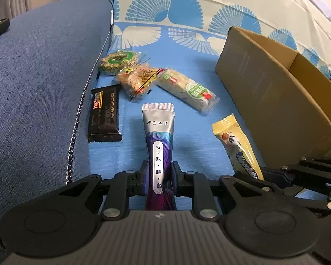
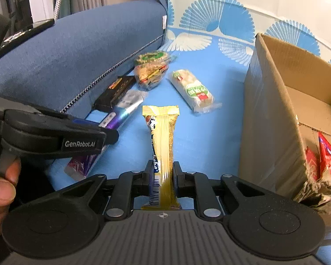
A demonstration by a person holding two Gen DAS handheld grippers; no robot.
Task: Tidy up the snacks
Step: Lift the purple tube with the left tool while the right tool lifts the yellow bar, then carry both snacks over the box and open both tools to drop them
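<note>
Left fingers point(image 1: 158, 173) pinching glossy foil sachet point(image 1: 158, 132), right fingers point(image 2: 163, 173) clamping flat yellow wrapper point(image 2: 163, 137)

"GenRobot.AI" on left gripper point(image 2: 112, 135)

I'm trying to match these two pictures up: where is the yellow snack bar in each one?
Left wrist view: yellow snack bar at lower right, beside the cardboard box.
Right wrist view: bar at centre, clamped in the right gripper.
Shared landmark: the cardboard box.
</note>
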